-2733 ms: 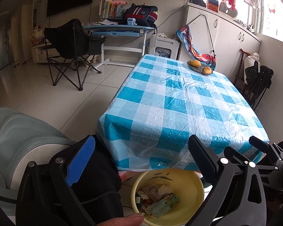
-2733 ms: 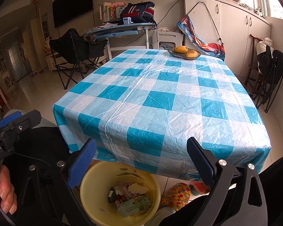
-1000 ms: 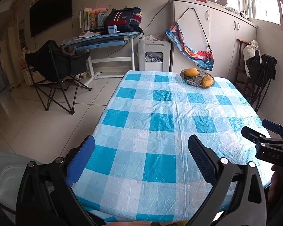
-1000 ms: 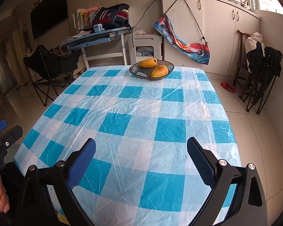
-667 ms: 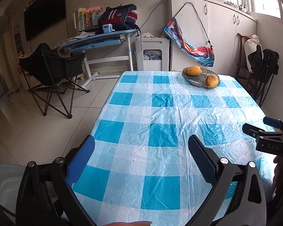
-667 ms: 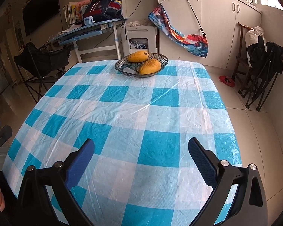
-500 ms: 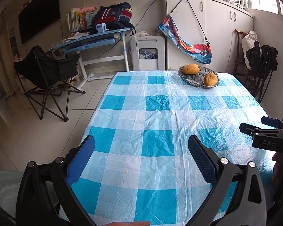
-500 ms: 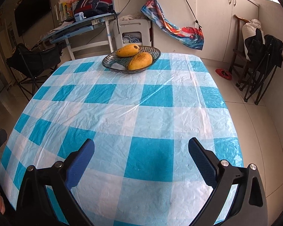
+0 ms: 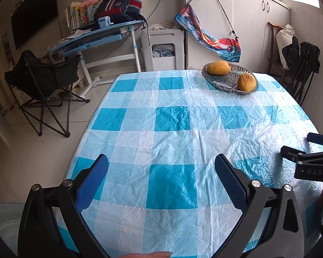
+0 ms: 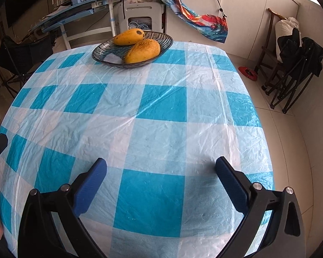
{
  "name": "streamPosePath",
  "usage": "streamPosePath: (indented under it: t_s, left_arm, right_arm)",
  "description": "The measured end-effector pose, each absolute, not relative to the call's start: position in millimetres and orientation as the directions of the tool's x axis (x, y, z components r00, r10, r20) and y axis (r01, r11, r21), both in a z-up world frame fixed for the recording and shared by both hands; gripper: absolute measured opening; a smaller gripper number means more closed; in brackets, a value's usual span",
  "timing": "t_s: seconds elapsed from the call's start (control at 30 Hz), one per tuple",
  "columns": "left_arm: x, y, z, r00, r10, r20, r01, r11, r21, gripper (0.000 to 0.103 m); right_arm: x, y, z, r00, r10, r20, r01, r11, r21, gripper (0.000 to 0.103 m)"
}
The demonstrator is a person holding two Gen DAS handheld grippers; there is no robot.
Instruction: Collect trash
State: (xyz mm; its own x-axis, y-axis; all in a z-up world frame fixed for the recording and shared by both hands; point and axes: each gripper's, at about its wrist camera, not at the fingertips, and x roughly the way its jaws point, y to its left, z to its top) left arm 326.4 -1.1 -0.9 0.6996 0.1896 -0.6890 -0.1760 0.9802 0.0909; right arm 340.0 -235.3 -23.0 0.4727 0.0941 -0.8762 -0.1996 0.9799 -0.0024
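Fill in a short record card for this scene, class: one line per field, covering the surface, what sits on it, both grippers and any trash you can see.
surface: table under a blue-and-white checked plastic cloth
dish: glass bowl at the far end
fruit: two mangoes in the bowl
left gripper: open, empty, above the near end
right gripper: open, empty, above the cloth
trash: only tiny crumbs on the near cloth
bin: not visible

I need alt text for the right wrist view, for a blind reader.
The open right gripper hovers empty over a table with a blue-and-white checked tablecloth. At the far end, a glass bowl holds two mangoes.
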Motion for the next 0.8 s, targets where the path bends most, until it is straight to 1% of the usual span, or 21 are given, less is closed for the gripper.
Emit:
streamPosePath:
  t_s: [0.37, 0.8]
  left_arm:
    - [342.1, 4.5, -16.4, 0.63, 0.175, -0.757, -0.173, 0.981, 0.084, 0.096]
    - [351.8, 3.8, -27.6, 0.568, 0.186, -0.802, -0.171, 0.98, 0.106, 0.096]
  right_arm:
    - [340.0, -235.2, -23.3, 0.473, 0.094, -0.876, -0.2, 0.98, -0.003, 0.096]
    - [340.3, -234.3, -23.4, 0.473, 0.094, -0.876, -0.2, 0.98, -0.003, 0.096]
